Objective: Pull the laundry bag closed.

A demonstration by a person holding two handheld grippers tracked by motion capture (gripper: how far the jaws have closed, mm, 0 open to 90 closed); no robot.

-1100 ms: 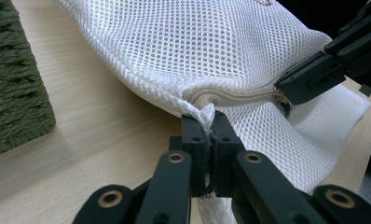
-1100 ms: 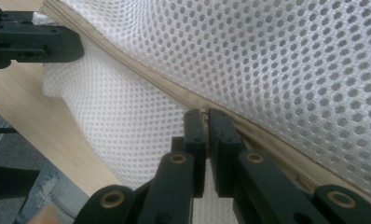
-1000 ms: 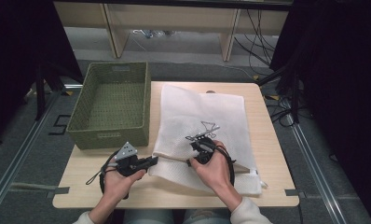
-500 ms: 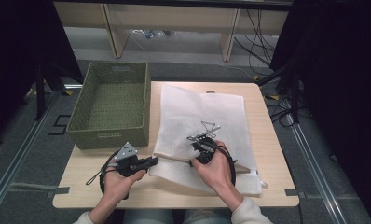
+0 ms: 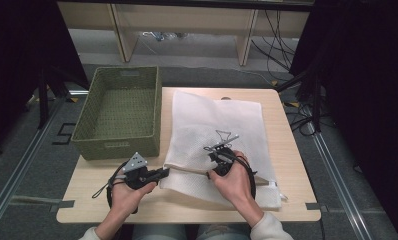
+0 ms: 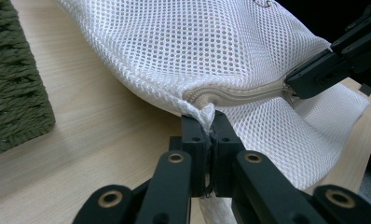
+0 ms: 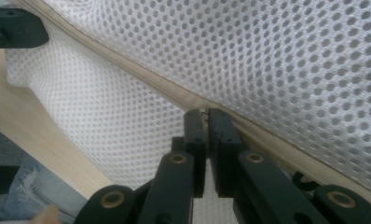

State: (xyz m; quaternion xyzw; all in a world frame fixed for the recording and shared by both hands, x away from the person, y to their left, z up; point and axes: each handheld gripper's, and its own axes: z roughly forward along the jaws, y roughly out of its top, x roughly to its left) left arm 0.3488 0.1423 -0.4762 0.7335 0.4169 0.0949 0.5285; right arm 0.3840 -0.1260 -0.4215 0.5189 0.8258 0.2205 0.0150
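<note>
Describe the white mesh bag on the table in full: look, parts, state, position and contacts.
The white mesh bag is a flat, rectangular pouch of fine, holed netting with a beige zipper along its near edge. It lies on the wooden table, right of the green woven basket. Its near left corner is lifted and pinched in the left gripper; the right gripper is closed at the zipper line, pulling that edge taut between them.

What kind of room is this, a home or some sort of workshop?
Probably a lab or recording workspace: a small light wooden table bears only a white mesh zip bag and a green woven basket, with loose cables on the floor.
</note>
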